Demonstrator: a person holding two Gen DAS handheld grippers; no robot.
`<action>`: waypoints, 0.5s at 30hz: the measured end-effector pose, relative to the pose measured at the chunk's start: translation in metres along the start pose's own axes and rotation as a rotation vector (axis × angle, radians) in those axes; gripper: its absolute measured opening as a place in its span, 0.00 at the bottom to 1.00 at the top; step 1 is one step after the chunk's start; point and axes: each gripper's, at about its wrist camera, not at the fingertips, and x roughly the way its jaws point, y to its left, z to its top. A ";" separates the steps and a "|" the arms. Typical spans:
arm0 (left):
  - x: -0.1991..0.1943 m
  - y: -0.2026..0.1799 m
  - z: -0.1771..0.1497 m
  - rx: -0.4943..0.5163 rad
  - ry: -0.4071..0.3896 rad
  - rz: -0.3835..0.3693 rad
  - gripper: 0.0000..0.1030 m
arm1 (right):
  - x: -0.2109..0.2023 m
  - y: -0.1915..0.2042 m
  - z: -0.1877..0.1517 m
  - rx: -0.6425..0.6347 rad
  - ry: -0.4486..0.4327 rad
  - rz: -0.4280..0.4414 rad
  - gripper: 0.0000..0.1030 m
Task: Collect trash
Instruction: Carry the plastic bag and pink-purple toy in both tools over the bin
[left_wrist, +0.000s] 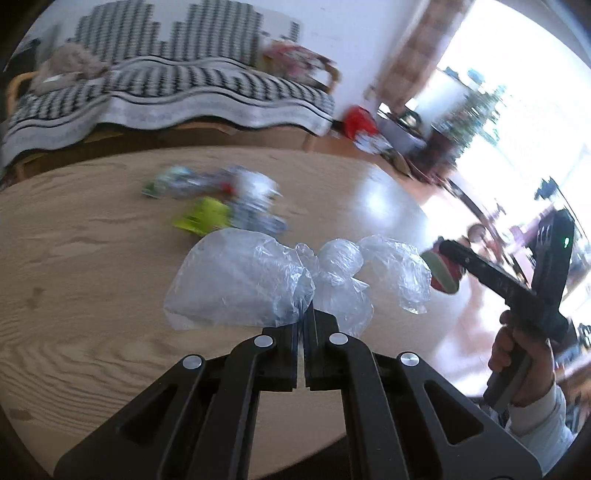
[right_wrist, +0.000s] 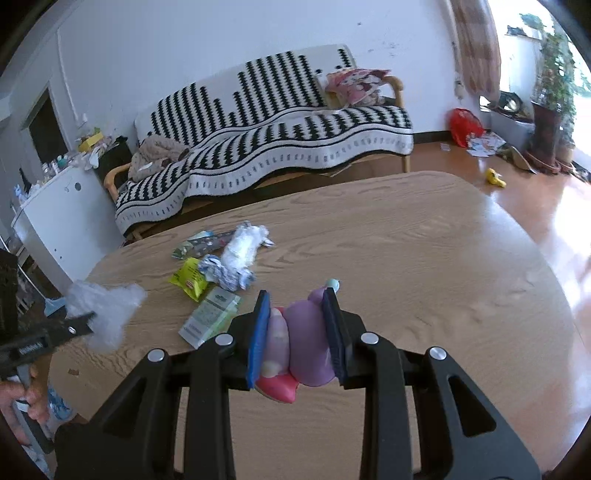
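My left gripper (left_wrist: 303, 314) is shut on a crumpled clear plastic bag (left_wrist: 251, 280) and holds it above the wooden table (left_wrist: 74, 258). It also shows at the left of the right wrist view (right_wrist: 86, 321) with the bag (right_wrist: 107, 310). My right gripper (right_wrist: 297, 299) is shut on a pink and purple soft wrapper (right_wrist: 306, 343); in the left wrist view it (left_wrist: 448, 267) is at the right. A pile of trash lies on the table: a yellow packet (right_wrist: 188, 280), a white and blue wad (right_wrist: 236, 258), a pale green packet (right_wrist: 210, 317).
A sofa with a black and white cover (right_wrist: 277, 147) stands behind the table. A white cabinet (right_wrist: 62, 221) is at the left. A red bag (right_wrist: 465, 125) and a potted plant (right_wrist: 554, 92) are on the floor at the right.
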 end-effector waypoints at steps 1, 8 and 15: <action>0.006 -0.015 -0.006 0.021 0.018 -0.019 0.01 | -0.013 -0.009 -0.006 0.007 -0.001 -0.012 0.29; 0.046 -0.111 -0.071 0.147 0.169 -0.164 0.01 | -0.086 -0.065 -0.059 0.058 0.008 -0.099 0.29; 0.089 -0.181 -0.136 0.239 0.358 -0.263 0.01 | -0.099 -0.119 -0.135 0.242 0.111 -0.114 0.29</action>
